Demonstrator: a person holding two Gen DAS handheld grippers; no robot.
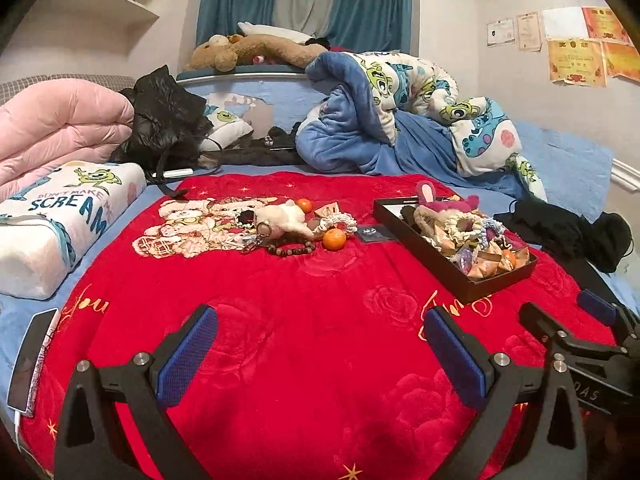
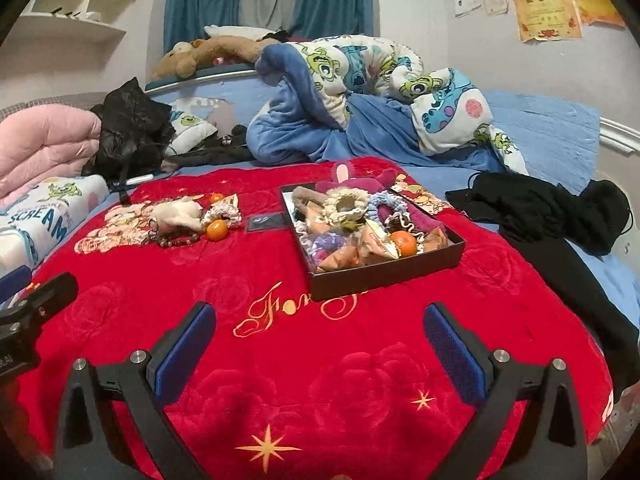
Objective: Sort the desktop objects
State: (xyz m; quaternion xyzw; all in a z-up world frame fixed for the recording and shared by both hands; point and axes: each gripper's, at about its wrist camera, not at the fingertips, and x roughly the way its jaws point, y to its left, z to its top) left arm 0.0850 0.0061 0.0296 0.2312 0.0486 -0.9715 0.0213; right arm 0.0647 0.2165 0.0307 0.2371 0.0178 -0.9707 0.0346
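A black tray (image 1: 424, 240) (image 2: 384, 274) sits on the red blanket, filled with scrunchies, snack packets, a pink plush and an orange (image 2: 402, 242). Left of it lies a loose pile: a white plush keychain (image 1: 280, 218) (image 2: 176, 213), a bead bracelet (image 1: 291, 249), two oranges (image 1: 334, 239) (image 1: 304, 205), a crochet scrunchie (image 1: 340, 222) and a dark card (image 1: 370, 233) (image 2: 262, 223). My left gripper (image 1: 320, 344) is open and empty, well short of the pile. My right gripper (image 2: 320, 340) is open and empty, short of the tray; it also shows in the left wrist view (image 1: 568, 320).
The red blanket (image 1: 280, 320) covers a round bed. A cartoon pillow (image 1: 52, 224) and pink quilt (image 1: 56, 128) lie at the left, a phone (image 1: 30, 364) at the left edge, a bunched blue duvet (image 1: 400, 120) at the back, black clothes (image 2: 552, 216) at the right.
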